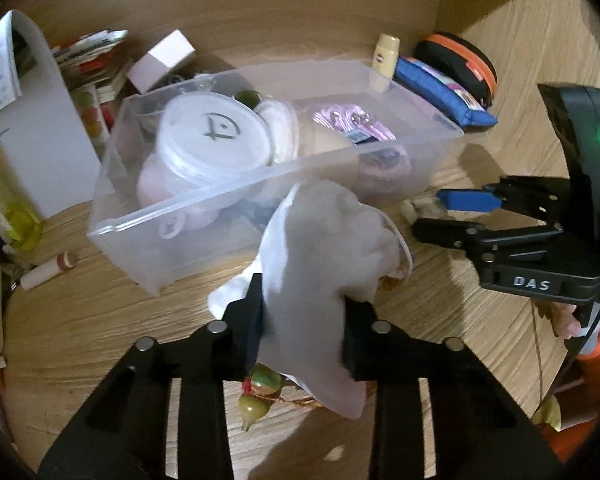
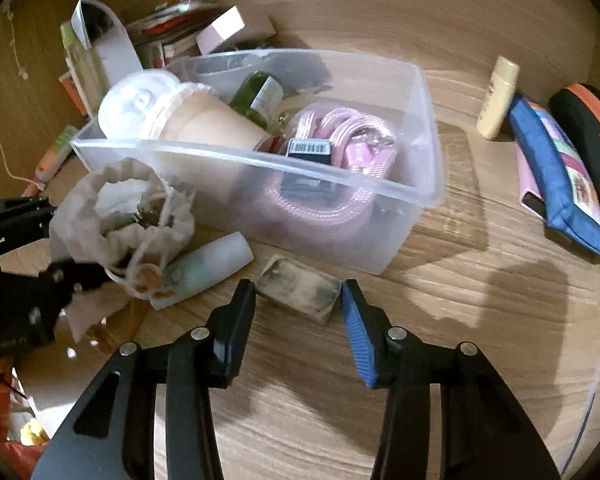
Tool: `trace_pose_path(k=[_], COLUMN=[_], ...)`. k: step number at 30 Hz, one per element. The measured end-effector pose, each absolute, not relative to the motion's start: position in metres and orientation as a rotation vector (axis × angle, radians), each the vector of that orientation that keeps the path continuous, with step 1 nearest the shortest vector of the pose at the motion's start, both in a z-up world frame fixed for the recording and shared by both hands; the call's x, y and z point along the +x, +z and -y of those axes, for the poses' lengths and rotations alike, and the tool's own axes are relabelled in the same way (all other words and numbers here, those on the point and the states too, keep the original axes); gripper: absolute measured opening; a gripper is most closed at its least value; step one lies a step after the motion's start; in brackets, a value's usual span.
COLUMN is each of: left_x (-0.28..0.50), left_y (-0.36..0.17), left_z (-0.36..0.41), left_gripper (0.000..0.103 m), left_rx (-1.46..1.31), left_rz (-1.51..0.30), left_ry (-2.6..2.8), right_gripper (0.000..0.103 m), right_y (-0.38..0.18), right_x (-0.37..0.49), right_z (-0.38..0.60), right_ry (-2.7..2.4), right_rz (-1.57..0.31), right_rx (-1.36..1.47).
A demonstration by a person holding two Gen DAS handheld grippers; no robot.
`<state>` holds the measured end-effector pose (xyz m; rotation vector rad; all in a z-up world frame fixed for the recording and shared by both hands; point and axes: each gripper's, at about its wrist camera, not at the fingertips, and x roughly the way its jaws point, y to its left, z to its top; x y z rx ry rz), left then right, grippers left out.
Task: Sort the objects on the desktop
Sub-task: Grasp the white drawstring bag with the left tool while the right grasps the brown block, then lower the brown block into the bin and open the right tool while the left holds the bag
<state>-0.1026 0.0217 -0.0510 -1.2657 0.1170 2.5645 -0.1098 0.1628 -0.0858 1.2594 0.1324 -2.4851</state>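
Observation:
My left gripper is shut on a pale cloth drawstring bag, which stands up in front of the clear plastic bin. Green beads on a cord hang below the bag. In the right wrist view the same bag sits open-mouthed at the left, clamped by the left gripper. My right gripper points down at the wooden desk, and its fingertips touch both ends of a small smudged block lying by the bin. The right gripper also shows at the right of the left wrist view.
The bin holds a lidded cup, a pink cable and a green bottle. A white tube lies beside the block. A cream bottle, blue pouch and black-orange case sit right. Books crowd the left.

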Motion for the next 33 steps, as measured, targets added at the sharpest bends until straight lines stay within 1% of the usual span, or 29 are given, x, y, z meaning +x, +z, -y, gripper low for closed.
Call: trace_pose_path(k=[6,11,15,27,33], left_x=[-0.089,-0.079,-0.075,-0.086,-0.097], left_y=[-0.033,-0.016,-0.002,0.047,0.07], left_z=[-0.014,-0.012,-0.01,-0.005,-0.007], left_gripper=[0.013,0.008,0.006,0.005,0.005], left_rx=[-1.212,-1.152,-1.112,-0.972,-0.889], left_rz=[-0.091,-0.092,-0.072,-0.027,-0.044], left_ry=[2.604,2.632,2.65,2.702,2.735], right_gripper=[0.041,0.041,0.041,0.041,0.041], right_y=[-0.065,-0.038,-0.022,0.003,0.011], right_x=[-0.097,-0.095,-0.093,-0.095,-0.105], right_z=[-0.175,-0.178,-0.18,-0.176,-0.177], right_ry=[-2.511,-2.527,-2.528,-2.552,-2.562], right_rz=[-0.077,-0.068,-0.05,-0.028,-0.007], right_rx=[1.198,1.134,1.089,0.994,0.973])
